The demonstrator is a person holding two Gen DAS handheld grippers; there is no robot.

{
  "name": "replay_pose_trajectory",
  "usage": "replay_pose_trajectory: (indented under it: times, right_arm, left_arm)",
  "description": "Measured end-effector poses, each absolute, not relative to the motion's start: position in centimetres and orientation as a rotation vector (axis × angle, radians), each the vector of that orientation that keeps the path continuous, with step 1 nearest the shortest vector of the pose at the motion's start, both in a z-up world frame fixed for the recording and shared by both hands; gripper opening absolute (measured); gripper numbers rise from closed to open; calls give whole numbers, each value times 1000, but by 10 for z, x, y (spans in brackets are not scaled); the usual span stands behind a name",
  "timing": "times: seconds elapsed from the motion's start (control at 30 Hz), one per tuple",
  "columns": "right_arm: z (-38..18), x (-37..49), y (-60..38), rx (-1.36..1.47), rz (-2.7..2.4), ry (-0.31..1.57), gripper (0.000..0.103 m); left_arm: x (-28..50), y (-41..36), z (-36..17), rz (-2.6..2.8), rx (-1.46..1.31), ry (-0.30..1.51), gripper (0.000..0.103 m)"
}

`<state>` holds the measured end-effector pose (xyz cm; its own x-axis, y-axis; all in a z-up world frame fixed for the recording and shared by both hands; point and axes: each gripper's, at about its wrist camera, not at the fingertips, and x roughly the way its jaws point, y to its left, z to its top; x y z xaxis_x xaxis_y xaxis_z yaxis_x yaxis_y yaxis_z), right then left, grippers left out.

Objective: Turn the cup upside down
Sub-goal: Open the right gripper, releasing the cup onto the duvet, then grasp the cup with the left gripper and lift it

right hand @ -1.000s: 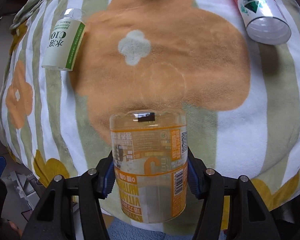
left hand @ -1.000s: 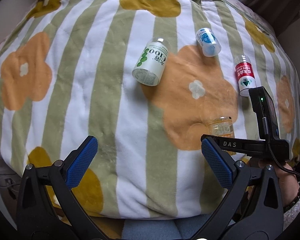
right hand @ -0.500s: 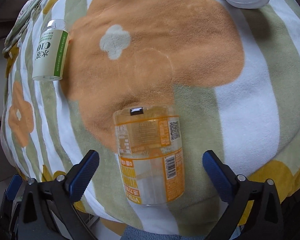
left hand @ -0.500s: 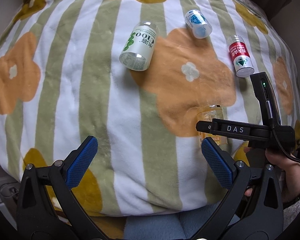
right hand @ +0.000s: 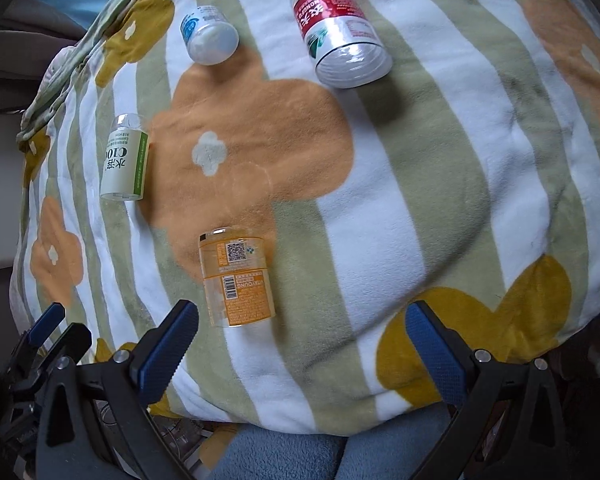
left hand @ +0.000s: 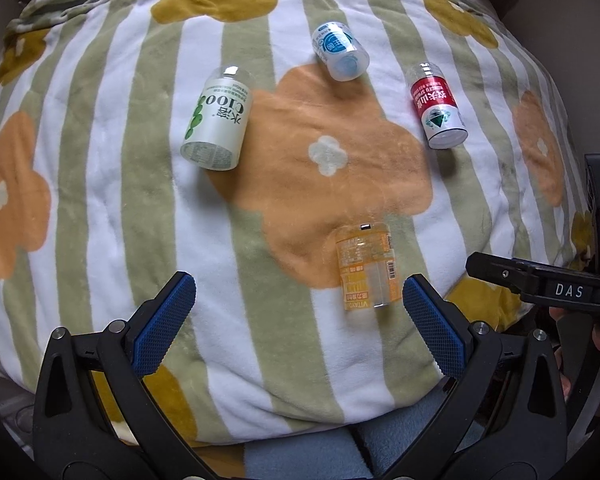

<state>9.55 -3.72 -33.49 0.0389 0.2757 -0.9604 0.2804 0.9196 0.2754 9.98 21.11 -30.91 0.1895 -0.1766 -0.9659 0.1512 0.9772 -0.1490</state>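
Observation:
A clear cup with an orange label (left hand: 367, 271) stands on the flowered blanket (left hand: 100, 208) near its front edge; it also shows in the right wrist view (right hand: 236, 280). It rests free of both grippers. My left gripper (left hand: 296, 320) is open and empty, just in front of and left of the cup. My right gripper (right hand: 300, 340) is open and empty, pulled back to the right of the cup. Its body (left hand: 548, 280) shows at the right edge of the left wrist view.
Three other cups lie on the blanket: a green-labelled one (left hand: 218, 120) at left, a blue-labelled one (left hand: 340, 52) at the back, a red-labelled one (left hand: 438, 108) at right. The blanket's front edge drops off just before the grippers.
My right gripper opened, let go of the orange cup and drew back to the right. The cup stays standing on the blanket. My left gripper shifted its view closer to the cup.

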Motion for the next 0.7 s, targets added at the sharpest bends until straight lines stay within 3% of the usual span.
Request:
replay_pose_trajectory:
  times: [0.53,0.7]
  right_arm:
    - [-364,86,-98,374,92,1523,103]
    - [-378,97,-94,345,166,1518,103]
  left_arm:
    - [139,134,-431,-221,-61,1590,102]
    - [140,126,-454,-208,-90,1626,95]
